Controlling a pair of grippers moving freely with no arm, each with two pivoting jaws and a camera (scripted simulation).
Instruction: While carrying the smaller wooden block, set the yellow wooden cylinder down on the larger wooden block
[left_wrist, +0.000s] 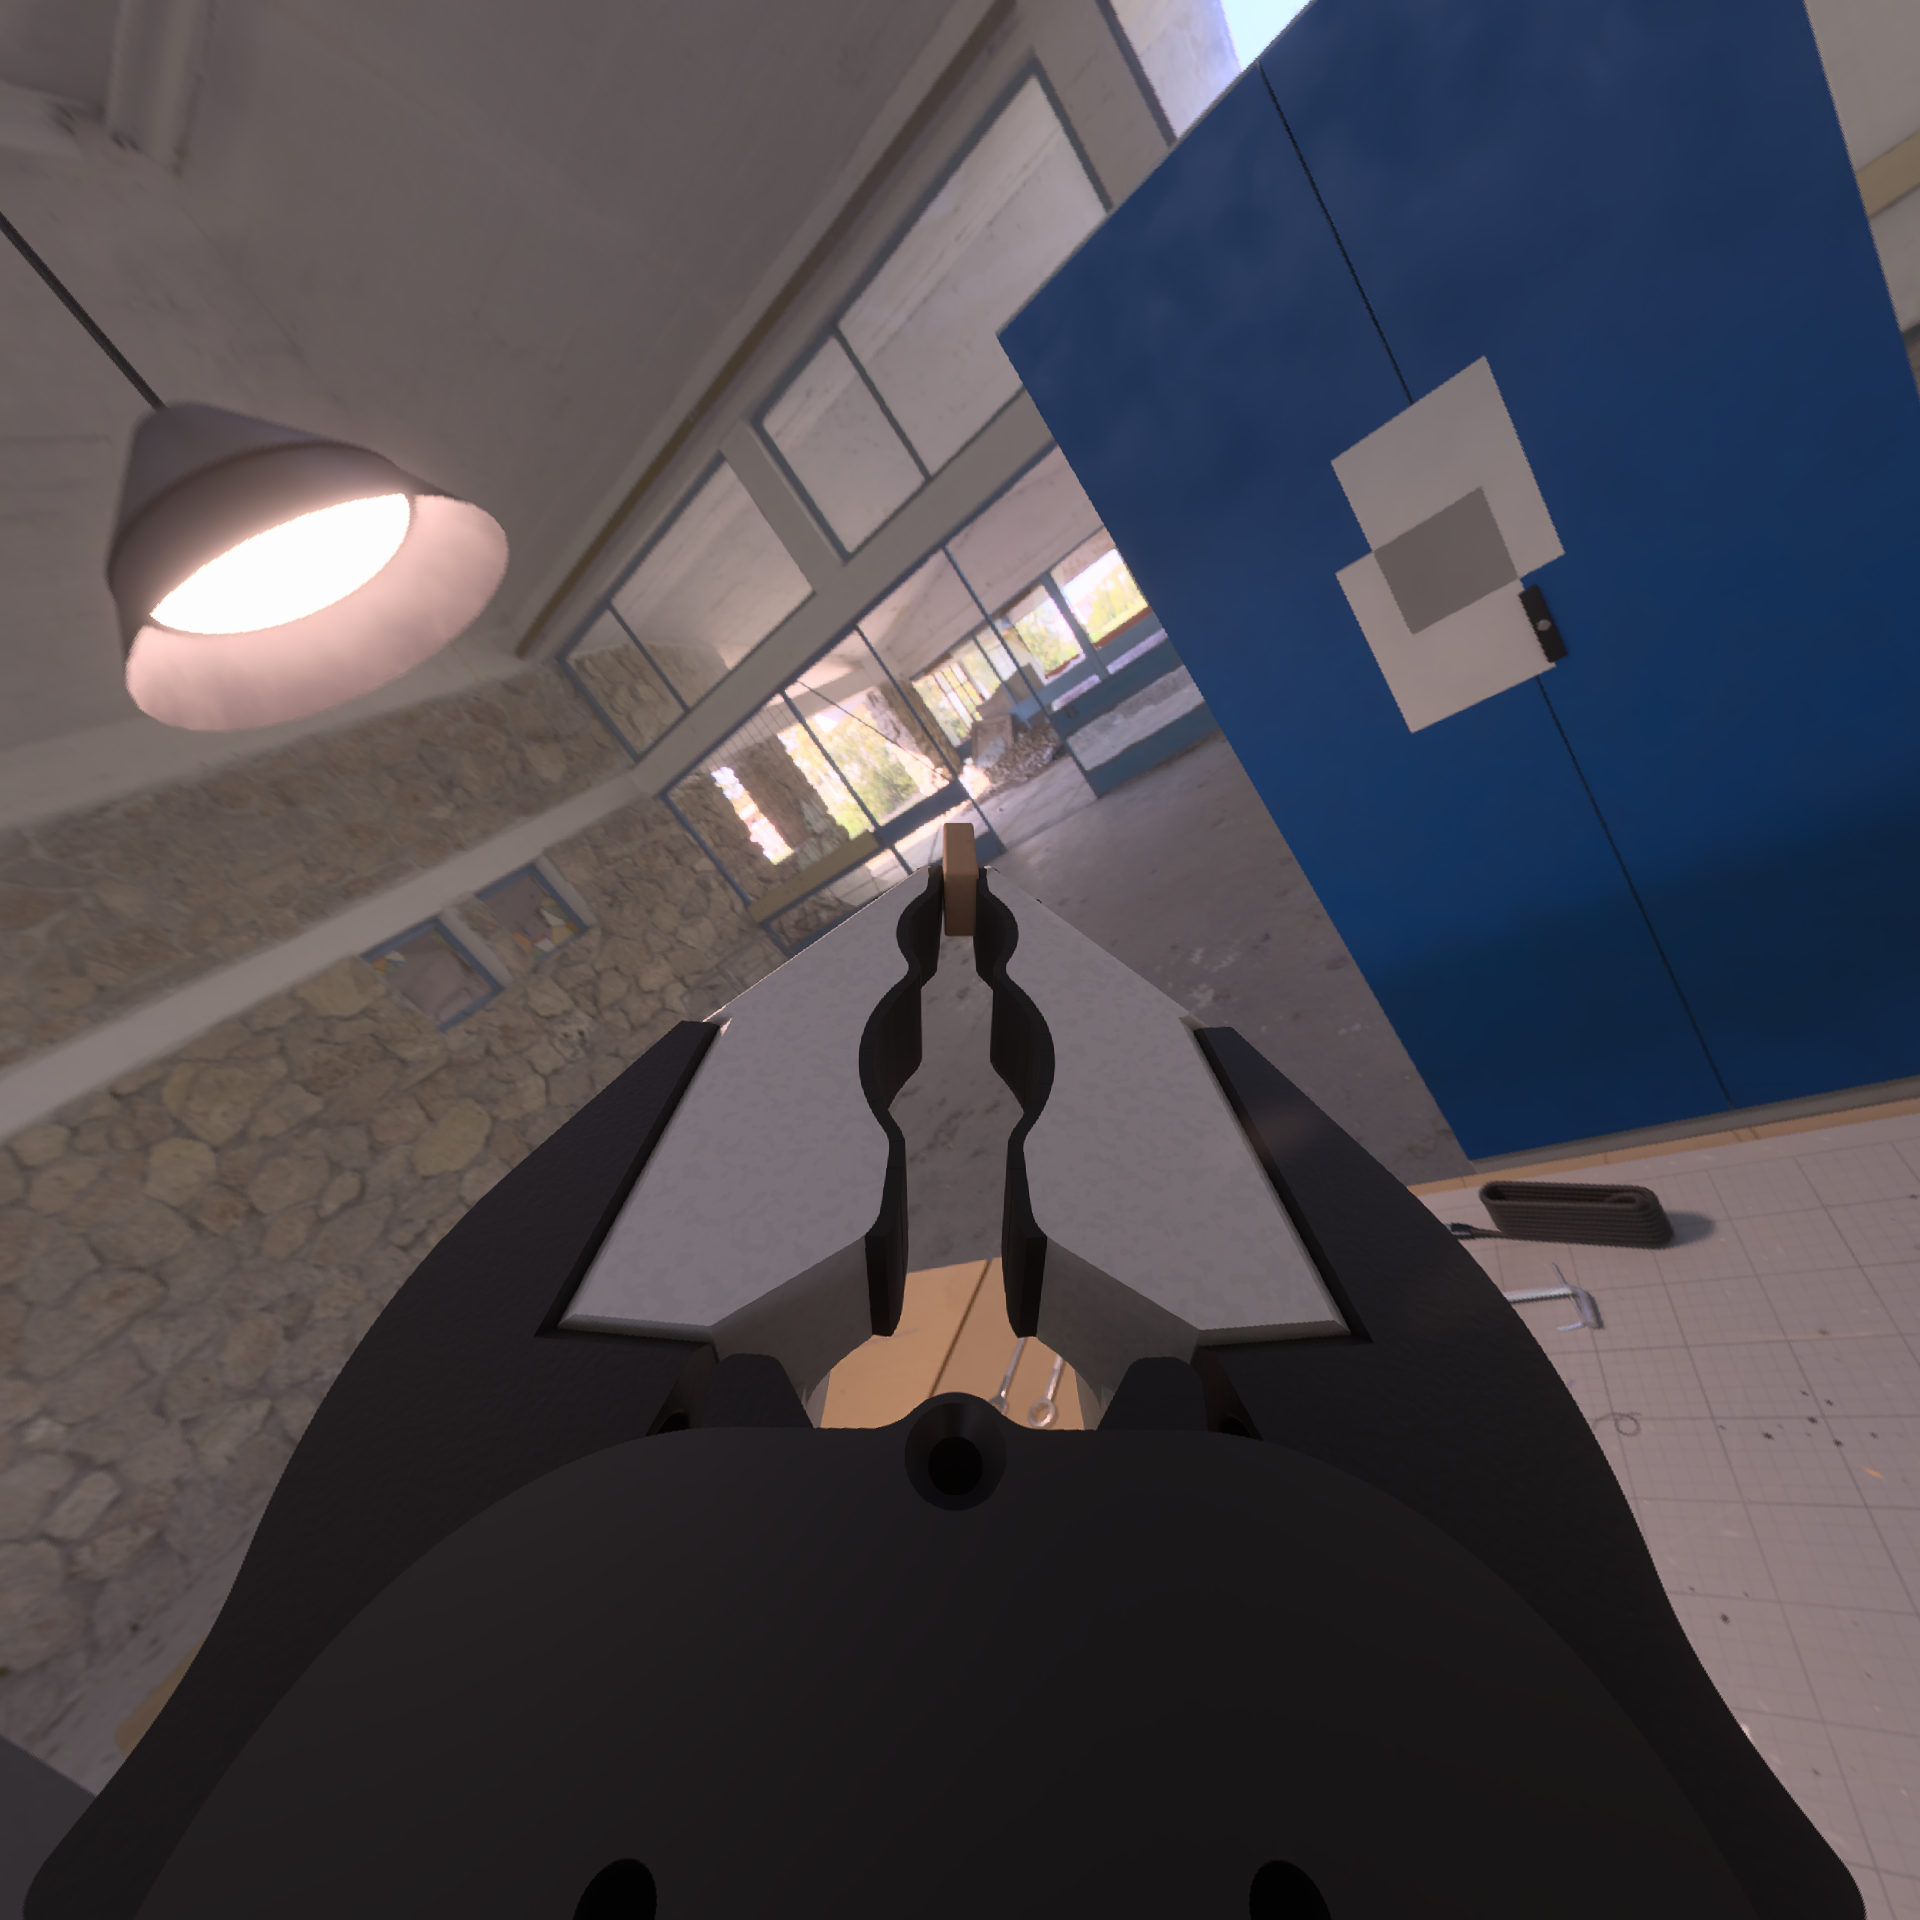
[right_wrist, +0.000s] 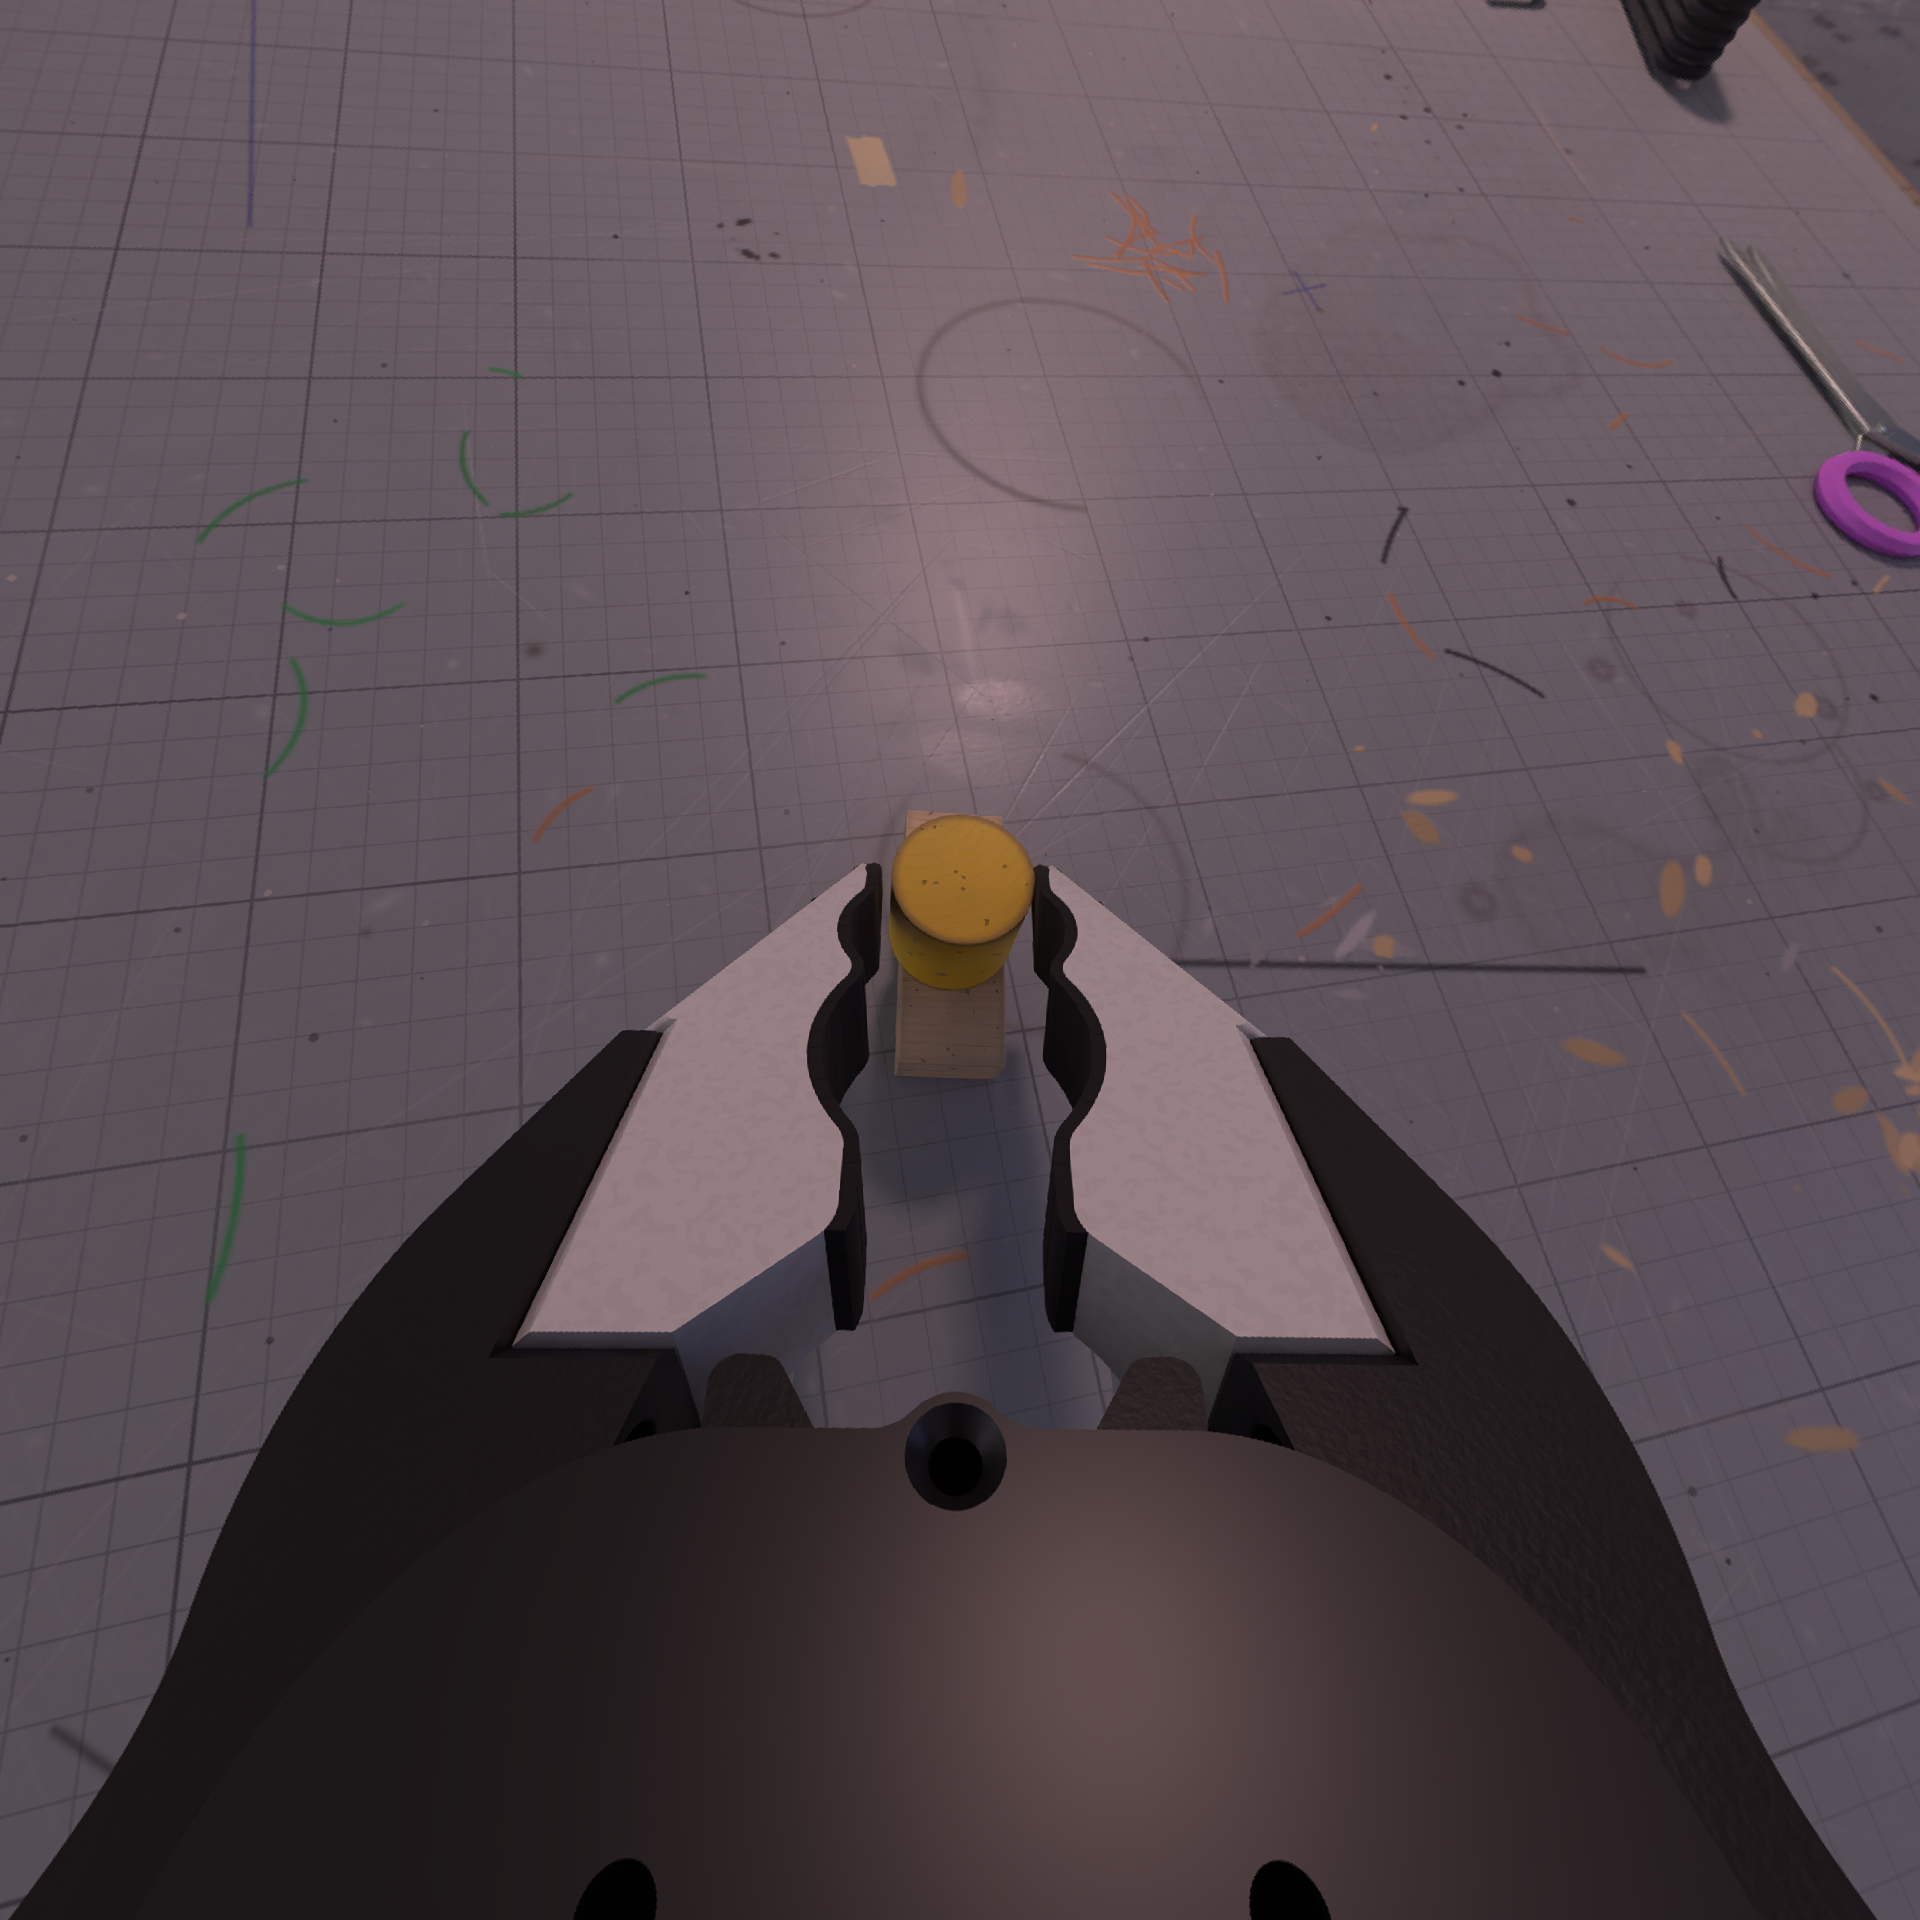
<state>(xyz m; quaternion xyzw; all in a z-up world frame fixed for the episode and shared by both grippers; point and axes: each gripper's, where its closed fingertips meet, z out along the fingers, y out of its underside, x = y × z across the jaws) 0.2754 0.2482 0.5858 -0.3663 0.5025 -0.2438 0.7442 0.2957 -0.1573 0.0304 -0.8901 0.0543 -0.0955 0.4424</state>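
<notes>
Matte black housing with pale speckled finger plates fills both views. Left tool (left_wrist: 958, 883) is raised and tilted toward a stone wall and blue cabinet (left_wrist: 1558, 623) — its wavy black pads are clamped on the smaller wooden block (left_wrist: 958, 878), a thin tan piece seen edge-on at the tips. Right tool (right_wrist: 961, 894) points down at the gridded bench (right_wrist: 520, 935); its tips sit on either side of the yellow wooden cylinder (right_wrist: 961, 888), flat speckled end up, standing on the larger wooden block (right_wrist: 951, 1029). Cannot tell whether the pads grip it.
</notes>
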